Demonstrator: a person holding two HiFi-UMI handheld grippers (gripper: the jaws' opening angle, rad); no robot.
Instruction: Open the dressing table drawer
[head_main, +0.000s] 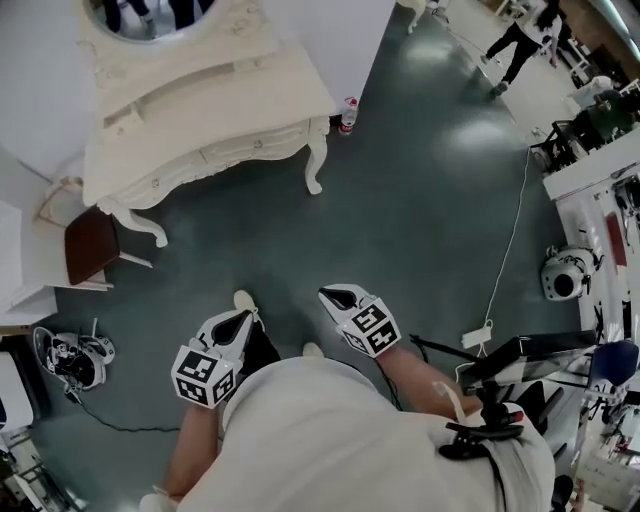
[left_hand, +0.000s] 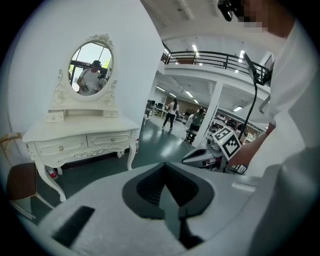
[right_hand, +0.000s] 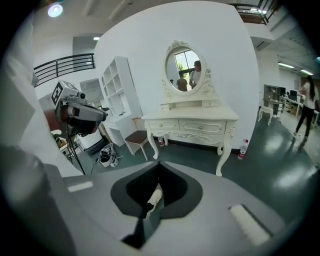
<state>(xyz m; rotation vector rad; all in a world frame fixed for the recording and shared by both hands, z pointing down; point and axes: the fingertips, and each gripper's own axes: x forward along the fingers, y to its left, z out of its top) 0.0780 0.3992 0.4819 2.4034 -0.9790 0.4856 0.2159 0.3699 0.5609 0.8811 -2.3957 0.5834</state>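
My left tool (head_main: 243, 318): jaws together, holding nothing
My right tool (head_main: 335, 297): jaws together, holding nothing
Table (head_main: 200, 110): well ahead of me, drawer (right_hand: 202, 127) closed

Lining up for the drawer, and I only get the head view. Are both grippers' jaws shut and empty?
Observer: Yes. Its own view shows the right gripper with jaws together, gripping nothing. The left gripper looks the same in its view.
Operator: What can I grab on the drawers?
Observer: Both drawer fronts carry a small round knob at the middle: one knob and another.
Operator: Anything hidden under the tabletop?
Observer: A small bottle stands under the dressing table, beside its front leg nearest the chair.
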